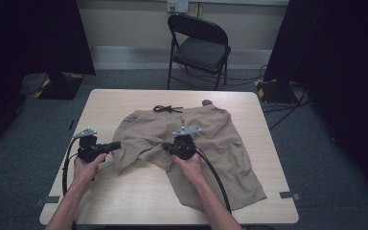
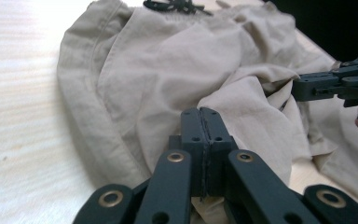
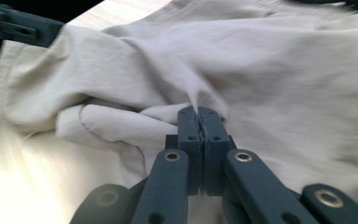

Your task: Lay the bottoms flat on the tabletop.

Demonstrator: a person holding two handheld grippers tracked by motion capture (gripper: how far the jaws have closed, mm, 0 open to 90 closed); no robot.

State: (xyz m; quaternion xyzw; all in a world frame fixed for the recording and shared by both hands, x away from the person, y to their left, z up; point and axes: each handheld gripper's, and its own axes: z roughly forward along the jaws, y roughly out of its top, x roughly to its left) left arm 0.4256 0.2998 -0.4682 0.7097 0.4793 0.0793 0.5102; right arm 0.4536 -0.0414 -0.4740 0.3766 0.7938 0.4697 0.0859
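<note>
From the high view, a pair of khaki shorts (image 1: pixel 191 143) lies spread over the middle of the wooden worktop (image 1: pixel 139 196), waistband toward the far edge with its black drawstring (image 1: pixel 166 109) knotted there. The left gripper (image 1: pixel 116 144) meets the hem of the left leg, which is folded in on itself; the right gripper (image 1: pixel 165 146) sits at the crotch area, where the cloth is bunched. A folding chair (image 1: pixel 199 48) stands beyond the worktop. No box, bin or basket stands on the worktop, so there is nothing to fill or empty.

In the left gripper view, the left gripper (image 2: pixel 206 116) has its jaws pressed together with a thin fold of the shorts (image 2: pixel 168 74) pinched between them — cloth hangs out below the tips. The right gripper (image 2: pixel 298 88) shows farther off, biting a ridge of fabric.

In the right gripper view, the right gripper (image 3: pixel 198 114) likewise has its jaws closed on a pleat of the shorts (image 3: pixel 284 70), which rises in a peak just at the tips. The left gripper (image 3: pixel 28 29) shows at the upper corner, holding the leg's edge.

The step in hand looks like flattening or unfolding the doubled left leg. To do it well, I would keep both pinches firm, lift only slightly, and draw the two grippers apart along the worktop — evenly, so that the fold opens without dragging the whole garment toward the edge.
</note>
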